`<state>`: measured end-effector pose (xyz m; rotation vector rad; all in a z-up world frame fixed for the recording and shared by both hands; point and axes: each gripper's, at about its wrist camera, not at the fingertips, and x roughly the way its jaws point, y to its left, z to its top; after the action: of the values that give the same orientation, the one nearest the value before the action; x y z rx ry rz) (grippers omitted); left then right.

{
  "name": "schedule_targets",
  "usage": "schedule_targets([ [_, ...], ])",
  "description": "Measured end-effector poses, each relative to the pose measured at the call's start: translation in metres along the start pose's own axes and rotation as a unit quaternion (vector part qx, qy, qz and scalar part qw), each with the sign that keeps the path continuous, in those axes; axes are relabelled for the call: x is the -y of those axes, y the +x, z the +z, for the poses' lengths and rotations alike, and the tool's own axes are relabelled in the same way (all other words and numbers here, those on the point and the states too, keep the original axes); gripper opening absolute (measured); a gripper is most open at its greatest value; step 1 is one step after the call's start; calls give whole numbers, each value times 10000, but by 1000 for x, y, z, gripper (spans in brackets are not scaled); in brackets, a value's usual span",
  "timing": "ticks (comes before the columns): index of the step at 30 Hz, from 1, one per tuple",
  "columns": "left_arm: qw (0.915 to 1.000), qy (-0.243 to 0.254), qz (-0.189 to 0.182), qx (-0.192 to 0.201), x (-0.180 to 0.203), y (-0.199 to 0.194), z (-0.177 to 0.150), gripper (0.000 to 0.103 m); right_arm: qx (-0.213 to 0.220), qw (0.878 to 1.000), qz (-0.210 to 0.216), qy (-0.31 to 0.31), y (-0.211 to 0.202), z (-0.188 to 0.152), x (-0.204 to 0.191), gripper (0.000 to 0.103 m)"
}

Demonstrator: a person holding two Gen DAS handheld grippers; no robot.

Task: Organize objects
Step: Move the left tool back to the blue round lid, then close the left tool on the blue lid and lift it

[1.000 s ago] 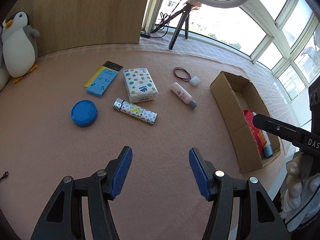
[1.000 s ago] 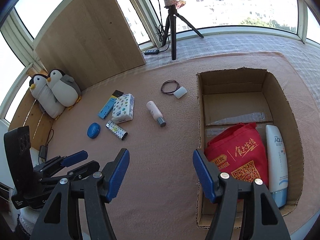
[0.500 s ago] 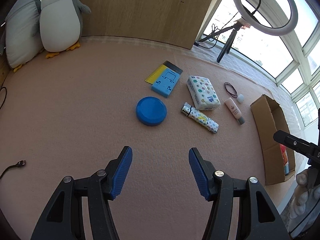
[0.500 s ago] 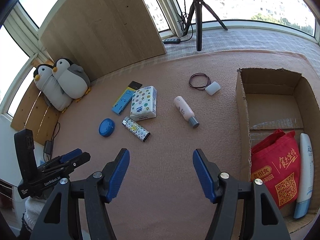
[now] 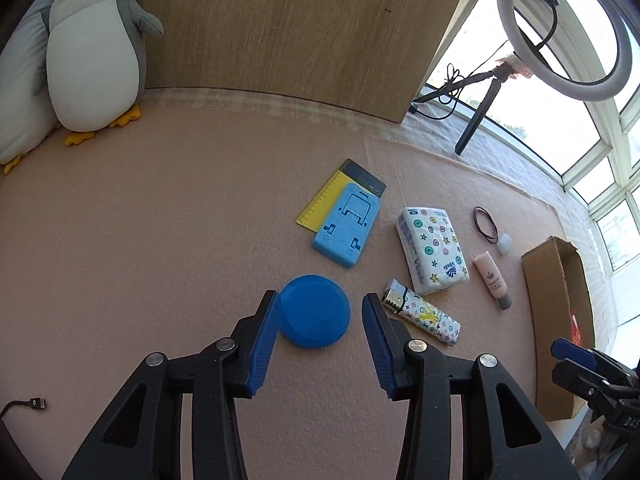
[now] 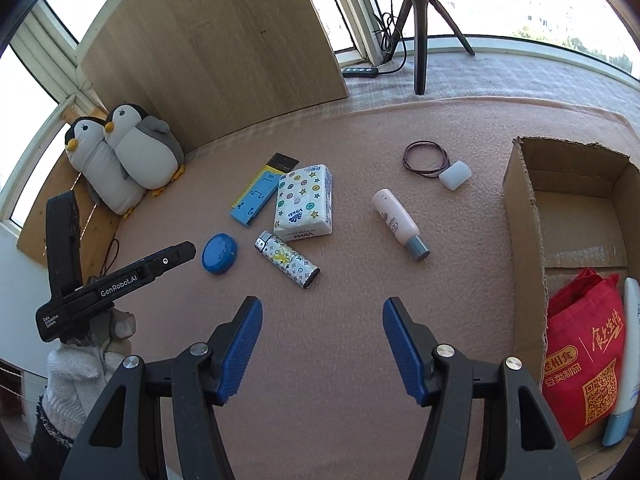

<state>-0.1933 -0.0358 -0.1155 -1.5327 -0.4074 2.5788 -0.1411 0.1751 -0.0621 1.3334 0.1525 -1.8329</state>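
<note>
The left gripper (image 5: pixel 320 340) is closing with the blue disc (image 5: pixel 315 311) between its jaws, though the pads do not yet press on it: the left pad sits at the disc's edge and the right pad stands clear. To grip well, it should sink until both pads bracket the rim, centred, then squeeze across the widest part. Just right of the disc lies the patterned tube (image 5: pixel 420 317), close enough to get nudged. The right gripper (image 6: pixel 322 346) hangs apart and empty over bare mat, its jaws narrowing slightly. The box (image 6: pixel 524 216) stands at the far right, likely the disc's destination.
</note>
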Motion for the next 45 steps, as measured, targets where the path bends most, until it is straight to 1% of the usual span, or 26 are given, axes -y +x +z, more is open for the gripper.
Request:
schedule_targets([
  [6,9997,-123,-102,-186,-1,28,14,42,-5,9999,-110,-8,-4,-8,2,59],
  [8,9996,-158,-99,-217,-3,34,16,40,-23,9999,-153,21,-5,-11,5,59],
  [10,9997,-129,-56,-190,-2,37,17,36,-36,9998,-180,55,-6,-14,8,59],
  [12,9997,-105,-83,-198,-2,39,17,33,-49,9997,-207,81,-6,-16,11,59],
  [14,9997,-83,-25,-230,-4,41,15,31,-54,9997,-223,97,-7,-17,13,59],
  [18,9996,-57,-8,-280,-3,45,9,30,-58,9997,-231,85,-8,-17,13,59],
  [25,9996,142,-57,-244,11,35,-23,29,-129,9998,-153,-15,-4,-17,5,59],
  [28,9993,248,-101,-247,23,28,-43,29,-177,9997,-128,-47,0,-18,3,59],
  [30,9989,420,-35,-220,35,23,-59,29,-194,9997,-113,-48,2,-19,2,59],
  [36,9967,748,-59,-313,62,8,-103,29,-261,9996,-119,-36,6,-24,2,59],
  [39,9952,875,-153,-419,72,3,-118,29,-298,9995,-142,-18,8,-26,3,59],
  [42,9943,954,-165,-455,76,-5,-121,30,-354,9993,-134,-9,11,-29,2,59],
  [44,9942,966,-152,-448,73,-13,-119,40,-378,9992,-143,-42,12,-30,-1,59],
  [45,9943,975,-148,-411,72,-18,-118,47,-386,9991,-149,-58,13,-31,-2,59],
])
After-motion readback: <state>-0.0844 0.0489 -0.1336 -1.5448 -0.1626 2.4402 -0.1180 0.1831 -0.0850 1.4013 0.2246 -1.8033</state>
